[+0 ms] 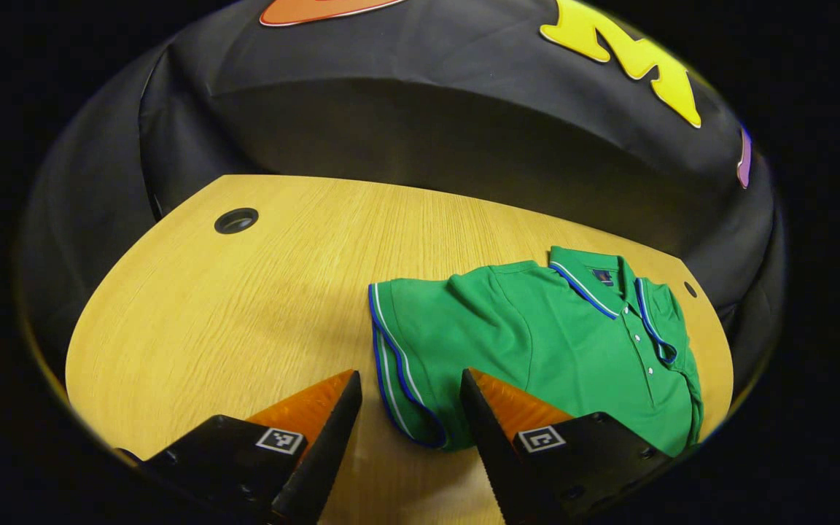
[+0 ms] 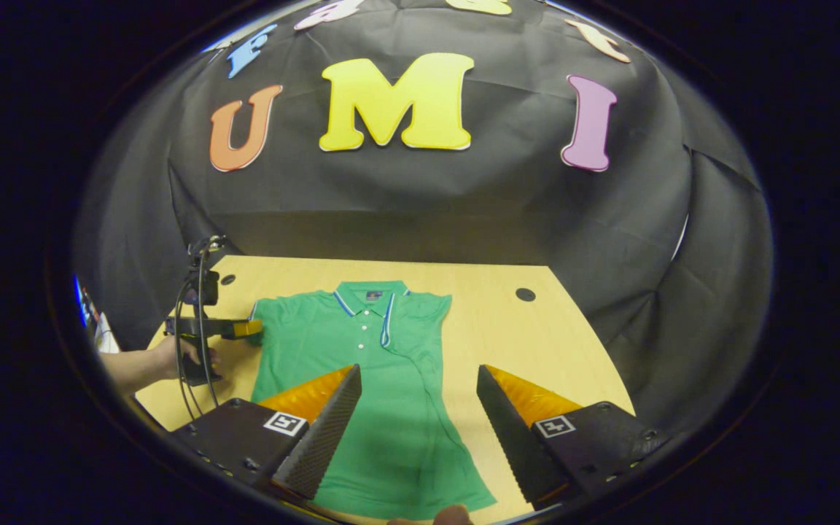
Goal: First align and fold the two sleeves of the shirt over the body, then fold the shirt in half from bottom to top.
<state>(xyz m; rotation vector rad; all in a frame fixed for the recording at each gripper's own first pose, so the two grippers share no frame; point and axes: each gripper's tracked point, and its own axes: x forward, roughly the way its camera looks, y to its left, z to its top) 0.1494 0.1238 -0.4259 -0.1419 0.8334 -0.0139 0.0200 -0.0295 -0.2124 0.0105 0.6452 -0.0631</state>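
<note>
A green polo shirt (image 1: 537, 343) with blue and white trim lies flat on the wooden table (image 1: 245, 306), collar toward the far side. Its short sleeve (image 1: 405, 350) spreads outward, and the trimmed hem runs between the tips of my left gripper (image 1: 409, 375), which is open just above it. The right gripper view has the shirt (image 2: 376, 364) lengthwise, with its right-hand side looking folded in over the body. My right gripper (image 2: 418, 368) hovers open above the shirt's lower half. The left gripper (image 2: 254, 328), held by a hand (image 2: 165, 361), sits at the shirt's left sleeve.
The table has a round cable hole near each far corner (image 1: 236, 220) (image 1: 690, 289). Black cloth walls close in behind and beside the table. Bare wood lies left of the shirt (image 1: 208, 328) and right of it (image 2: 537, 343). Cables hang from the left gripper (image 2: 197, 350).
</note>
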